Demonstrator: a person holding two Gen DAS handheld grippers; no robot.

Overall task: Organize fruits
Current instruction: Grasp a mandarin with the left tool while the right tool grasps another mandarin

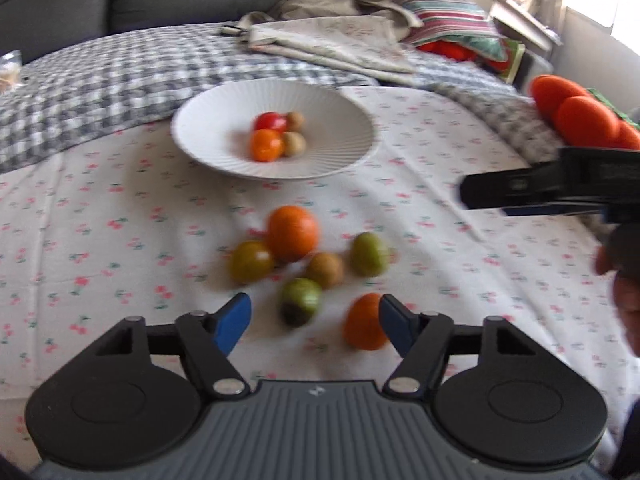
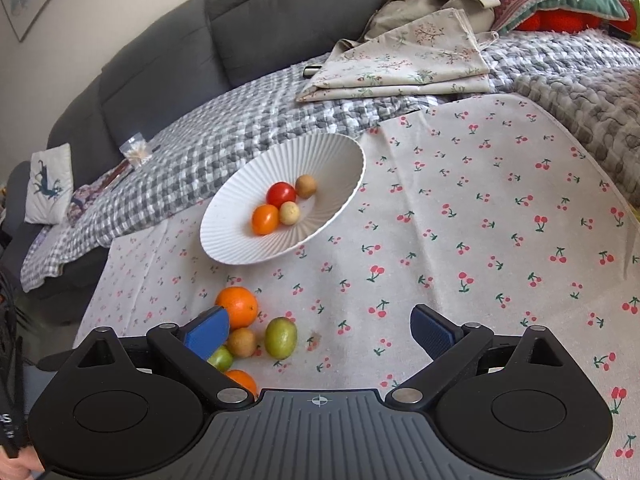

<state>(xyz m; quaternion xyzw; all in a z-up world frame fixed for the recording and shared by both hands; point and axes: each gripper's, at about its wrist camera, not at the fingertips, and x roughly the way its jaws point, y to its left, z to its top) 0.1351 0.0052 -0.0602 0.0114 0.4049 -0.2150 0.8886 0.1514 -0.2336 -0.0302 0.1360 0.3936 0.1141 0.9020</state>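
A white ribbed bowl point(image 1: 208, 136) point(image 2: 332, 160) on the cherry-print cloth holds a red tomato point(image 1: 271, 121), an orange fruit point(image 1: 265, 145) and two brown kiwis point(image 1: 295, 144). In front of it lie loose fruits: a big orange point(image 1: 292, 233) point(image 2: 237, 306), a dark tomato point(image 1: 251, 262), a brown kiwi point(image 1: 325, 269), green fruits point(image 1: 368, 254) point(image 1: 300, 301) and a small orange fruit point(image 1: 365, 322). My left gripper point(image 1: 315, 322) is open and empty just before the pile. My right gripper point(image 2: 320, 334) point(image 1: 520, 192) is open and empty, right of the pile.
A grey checked blanket point(image 1: 100, 80) and folded floral cloth point(image 2: 404, 64) lie behind the bowl. Striped cushions point(image 1: 440, 8) and a grey sofa back point(image 2: 280, 20) stand beyond. Orange-red round things point(image 1: 576, 112) sit at the right edge.
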